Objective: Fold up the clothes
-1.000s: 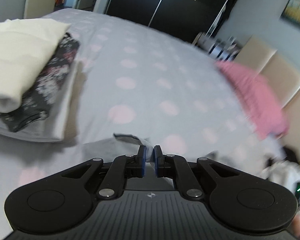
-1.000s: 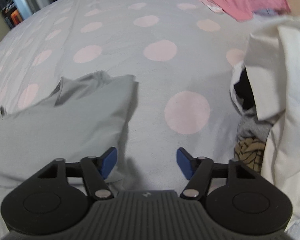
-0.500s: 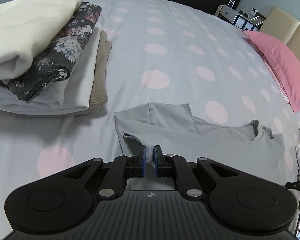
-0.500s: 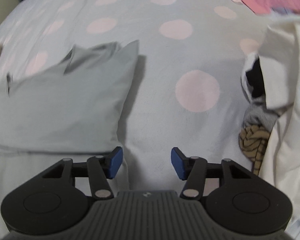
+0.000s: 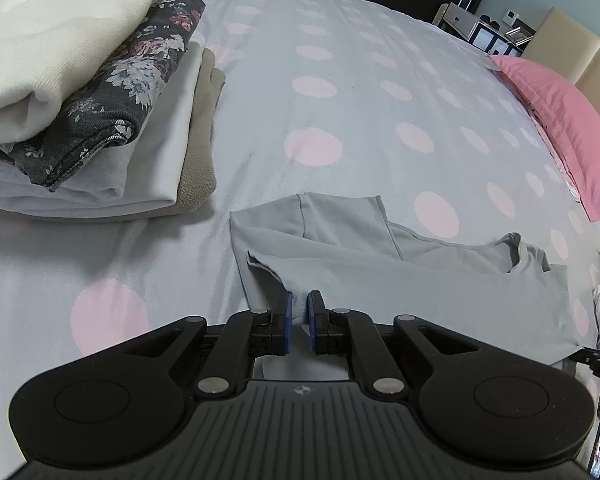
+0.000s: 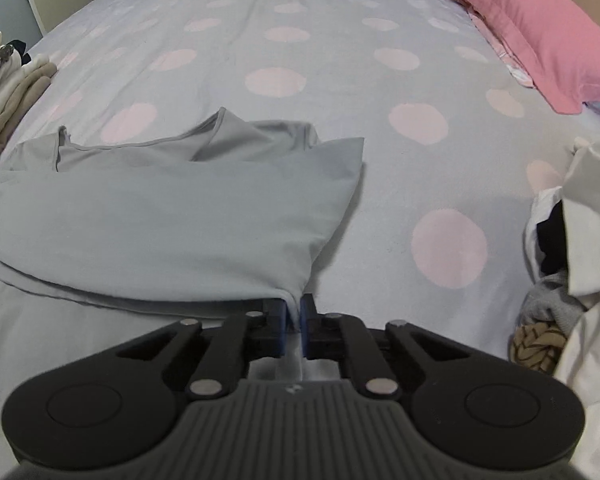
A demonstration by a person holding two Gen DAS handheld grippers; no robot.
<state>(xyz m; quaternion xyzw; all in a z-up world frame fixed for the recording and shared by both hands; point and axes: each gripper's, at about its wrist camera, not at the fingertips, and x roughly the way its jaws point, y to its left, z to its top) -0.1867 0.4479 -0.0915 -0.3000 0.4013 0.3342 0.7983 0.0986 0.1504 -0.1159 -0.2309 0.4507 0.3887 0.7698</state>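
Since the earlier frames, the right hand-held gripper point(image 6: 294, 320) has just been closing its jaws, which stood apart over the bed point(image 6: 340, 60) and now pinch a corner of the grey shirt point(image 6: 160, 220). Its blue pads point(image 6: 284, 324) press the cloth between them. The left hand-held gripper point(image 5: 299, 320) is clenched on another edge of the same shirt, with fabric showing between its pads.

In the left wrist view the shirt lies partly folded on the bed, spreading from the gripper toward 2 o'clock. A stack point(image 5: 80, 100) of folded clothes sits at 10 o'clock, apart from the shirt. A pink pillow point(image 5: 560, 128) lies at 2 o'clock near the headboard.

In the right wrist view a heap point(image 6: 580, 240) of unfolded clothes sits at 3 o'clock.
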